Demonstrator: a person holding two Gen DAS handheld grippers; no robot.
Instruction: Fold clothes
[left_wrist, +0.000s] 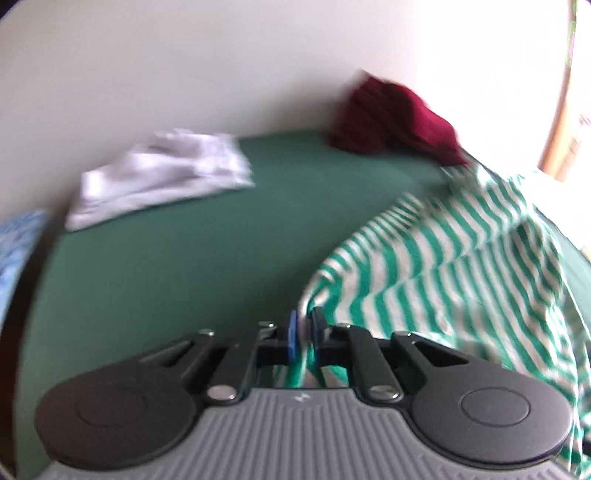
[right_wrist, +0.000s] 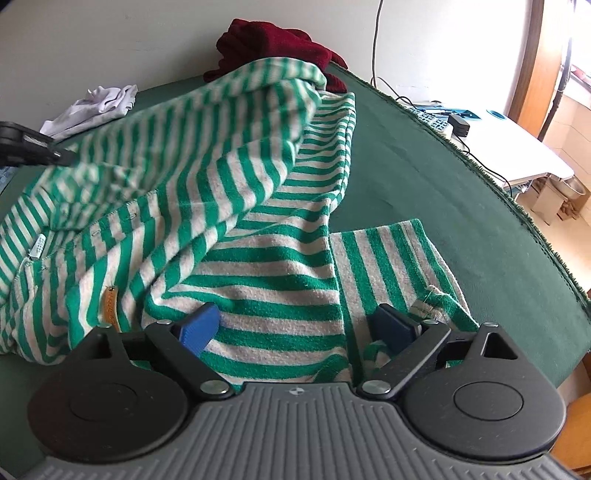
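1. The left gripper (left_wrist: 303, 332) has its blue fingers (left_wrist: 292, 334) pressed together on a fold of the green-and-white striped garment (left_wrist: 443, 258), which hangs lifted from the grip and trails away to the right; this view is blurred.
2. In the right wrist view, the left gripper (right_wrist: 55, 155) shows only as a dark tip at the far left edge, touching the raised part of the striped garment (right_wrist: 240, 206).
3. The right gripper (right_wrist: 299, 328) hovers low over the near part of the garment with its fingers (right_wrist: 199, 326) spread wide apart, holding nothing; striped cloth lies between and beneath them.
4. The garment rests partly on the green tabletop (right_wrist: 424, 177), one section draped upward toward the left gripper, the rest spread flat near the front edge. A sleeve-like striped piece lies flat just right of the main body.
5. A small tan label (right_wrist: 109, 302) sits on the cloth close to the right gripper's left finger, and a white tag (right_wrist: 38, 245) shows farther left.
6. A dark red garment (right_wrist: 273, 44) is heaped at the far side of the tabletop, against the wall, partly hidden behind the raised striped cloth.
7. A crumpled white garment (left_wrist: 159, 177) lies on the far left of the tabletop, well apart from the striped one.
8. Beyond the tabletop's right edge stands a white side table (right_wrist: 517, 147) carrying cables and small items.
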